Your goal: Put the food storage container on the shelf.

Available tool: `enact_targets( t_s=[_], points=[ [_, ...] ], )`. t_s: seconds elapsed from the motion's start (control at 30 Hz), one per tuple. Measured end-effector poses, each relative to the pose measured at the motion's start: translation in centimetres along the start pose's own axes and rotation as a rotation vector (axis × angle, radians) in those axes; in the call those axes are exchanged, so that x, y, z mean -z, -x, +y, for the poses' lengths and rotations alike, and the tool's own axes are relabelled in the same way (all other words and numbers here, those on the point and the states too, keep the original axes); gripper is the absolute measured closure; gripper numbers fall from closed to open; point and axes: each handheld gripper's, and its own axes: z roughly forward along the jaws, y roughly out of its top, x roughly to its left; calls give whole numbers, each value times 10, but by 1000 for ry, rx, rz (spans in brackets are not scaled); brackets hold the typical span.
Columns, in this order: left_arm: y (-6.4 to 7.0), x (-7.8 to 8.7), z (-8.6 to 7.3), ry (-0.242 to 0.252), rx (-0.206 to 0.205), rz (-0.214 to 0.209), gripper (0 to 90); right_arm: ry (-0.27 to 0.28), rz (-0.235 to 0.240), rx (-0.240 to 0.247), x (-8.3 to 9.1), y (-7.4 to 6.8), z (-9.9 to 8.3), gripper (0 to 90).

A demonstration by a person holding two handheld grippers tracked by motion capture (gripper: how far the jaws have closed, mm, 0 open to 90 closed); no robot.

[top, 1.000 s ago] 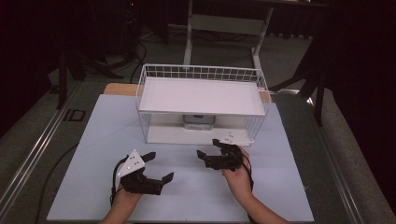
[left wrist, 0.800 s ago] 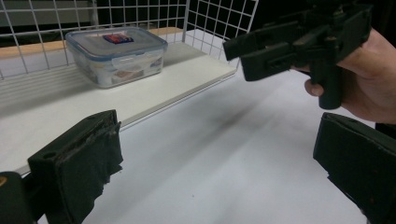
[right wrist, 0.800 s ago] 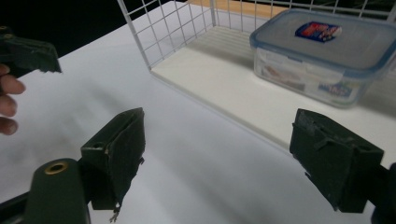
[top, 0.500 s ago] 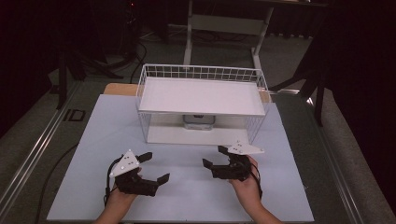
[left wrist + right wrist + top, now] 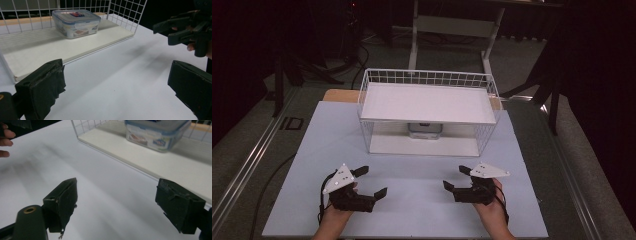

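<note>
We hold both grippers, left gripper (image 5: 371, 182) and right gripper (image 5: 455, 180), wide and empty, seemingly readied toward the clear lidded plastic box (image 5: 425, 130) at twelve o'clock.

Bright white table (image 5: 412, 200) amid dark surroundings, soft shadows, blurred near claw pads (image 5: 42, 87)

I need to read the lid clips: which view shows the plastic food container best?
The left gripper view: the plastic food container sits whole, lid and blue label visible. The right gripper view crops its top. The high view shows a sliver under the rack's upper shelf.
</note>
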Motion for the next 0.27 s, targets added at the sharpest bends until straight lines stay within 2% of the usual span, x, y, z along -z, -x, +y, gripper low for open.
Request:
enact_targets(
  t_s=[0.07,0.27],
  points=[
    [1,-1,-1,-2,-8,-2,19,-3,2,-24,1,4,-4,180],
    [4,-5,-1,4,-13,-20,19,-8,-14,-11,1,7,-5,180]
  ],
)
